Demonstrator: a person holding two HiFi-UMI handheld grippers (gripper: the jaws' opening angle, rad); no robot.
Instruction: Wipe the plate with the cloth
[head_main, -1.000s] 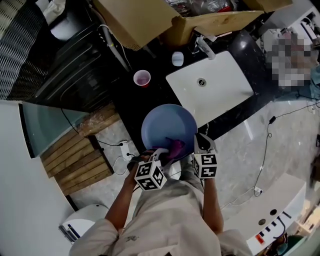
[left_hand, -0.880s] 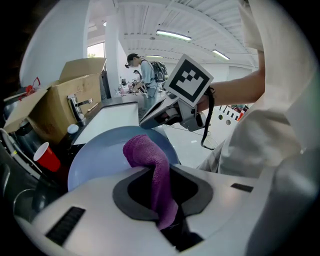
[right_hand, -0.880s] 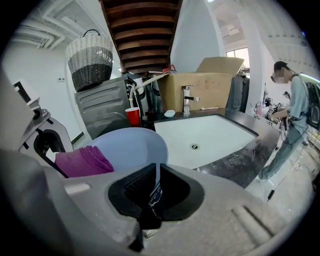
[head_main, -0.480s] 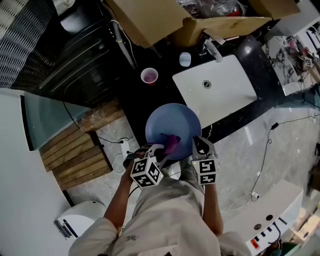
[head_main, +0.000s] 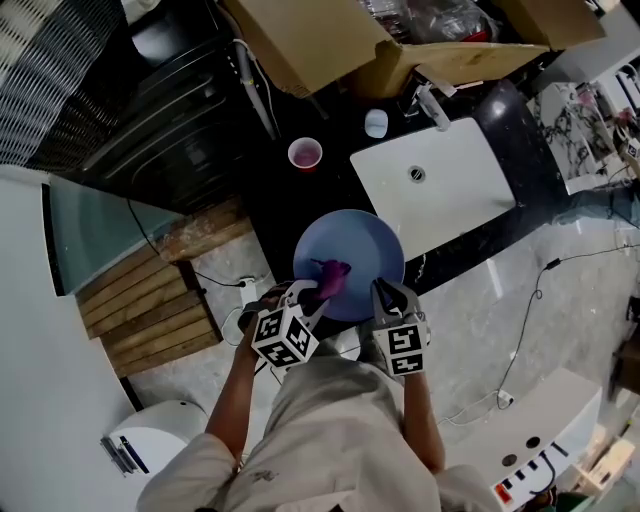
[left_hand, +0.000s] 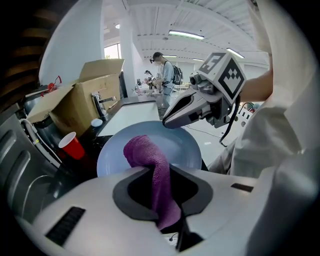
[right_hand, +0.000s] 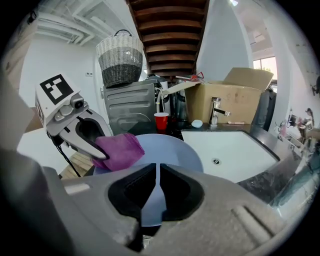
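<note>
Two grippers were engaged on one plate. The round pale-blue plate (head_main: 365, 240) was held by its near rim in the closed right gripper (head_main: 384, 293). It was out over the edge of the dark table (head_main: 265, 205), just beside the white sink (head_main: 440, 190). The purple terry cloth (head_main: 332, 272) was clamped in the left gripper (head_main: 310, 294). Its free end appeared to be laid on the plate's face, left of centre.

Change noted: a second earlier the cloth had been on the near-right part of the face, close by the right gripper. It was now found shifted to the left and a little farther up. The right gripper's hold on the rim was unchanged. The plate had been kept in much the same place relative to the sink and the red plastic cup (head_main: 305, 153).

Reading: a wiping stroke was judged to be under way, with only a near band of the face covered. The far half was judged not yet reached.
</note>
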